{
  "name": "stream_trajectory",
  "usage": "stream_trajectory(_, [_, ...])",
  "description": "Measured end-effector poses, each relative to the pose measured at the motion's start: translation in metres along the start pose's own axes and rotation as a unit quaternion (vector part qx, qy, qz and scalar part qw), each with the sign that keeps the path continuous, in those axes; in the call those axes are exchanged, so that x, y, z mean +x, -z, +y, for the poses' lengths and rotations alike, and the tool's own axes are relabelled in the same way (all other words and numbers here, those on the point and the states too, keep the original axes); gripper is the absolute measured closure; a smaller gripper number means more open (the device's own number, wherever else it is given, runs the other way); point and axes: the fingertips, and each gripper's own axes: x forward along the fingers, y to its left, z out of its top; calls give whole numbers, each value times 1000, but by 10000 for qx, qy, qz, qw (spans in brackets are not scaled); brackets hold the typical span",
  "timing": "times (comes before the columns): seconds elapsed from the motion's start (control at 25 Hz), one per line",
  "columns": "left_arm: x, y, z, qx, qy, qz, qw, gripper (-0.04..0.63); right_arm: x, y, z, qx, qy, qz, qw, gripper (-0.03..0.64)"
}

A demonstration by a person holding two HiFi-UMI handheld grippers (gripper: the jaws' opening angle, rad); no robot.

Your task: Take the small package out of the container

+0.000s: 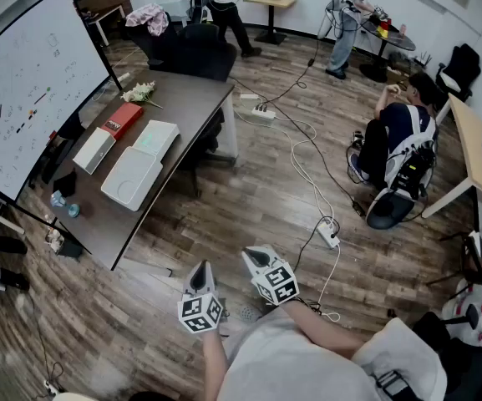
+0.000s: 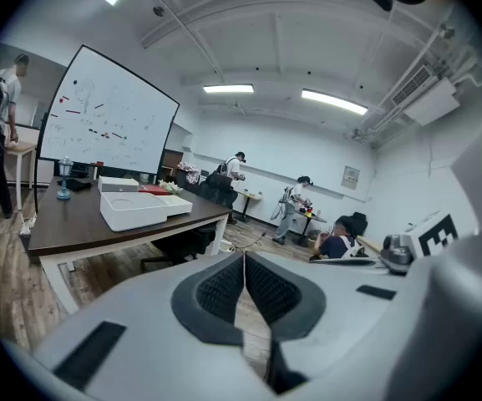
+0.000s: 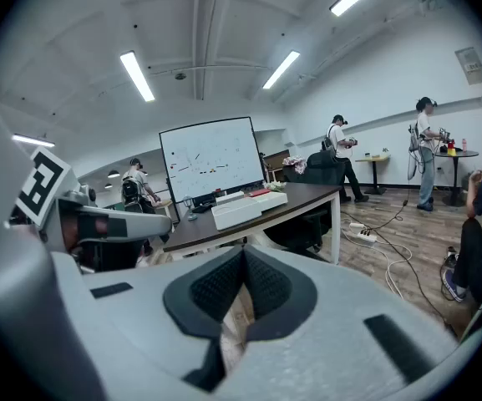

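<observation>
Left gripper (image 1: 199,267) and right gripper (image 1: 251,256): fingers clenched on nothing. The white box (image 1: 131,179) lies on the bench (image 1: 186,98) at ten o'clock, well apart; any package inside is hidden. Arriving clenched could shove the box aside.

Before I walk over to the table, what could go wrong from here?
The power strip and its cable lie on the floor just ahead: a trip hazard. Several white boxes sit on the table; from here I cannot tell which holds the package. The left gripper and right gripper are shut, so open one before reaching.
</observation>
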Motion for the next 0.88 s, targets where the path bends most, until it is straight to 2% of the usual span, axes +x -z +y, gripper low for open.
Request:
stream_trajectory(0.36, [-6,7,4,52,-125,81,9999,589,-5,15,-1,299,16,80,9995,620])
stream_trajectory(0.52, [-7,6,1,76,-102,34,9999,588,-9,15,-14,174,369,164,9990,617])
stream_trajectory(0.56, [-7,5,0,73,-82,13,9999,586,-9,16,-15,149,409,189,9989,600])
stream_trajectory(0.64, [-8,4,-2,84,-52,6,10000,581,-8,18,-15,221,373,227,9988,524])
stream_trajectory(0.72, [-8,7,-2,98,-56,56,9999,521,-6,23,-13,389,288,258,9985,481])
stream_trajectory(0.76, [-8,9,-2,96,-72,89,9999,498,-4,26,-11,467,219,294,9982,440])
stream_trajectory(0.8, [-7,11,0,84,-102,117,9998,484,-2,29,-8,523,129,341,9980,400])
stream_trajectory(0.88, [-6,14,5,40,-149,171,9997,455,3,33,-1,570,-70,422,9975,365])
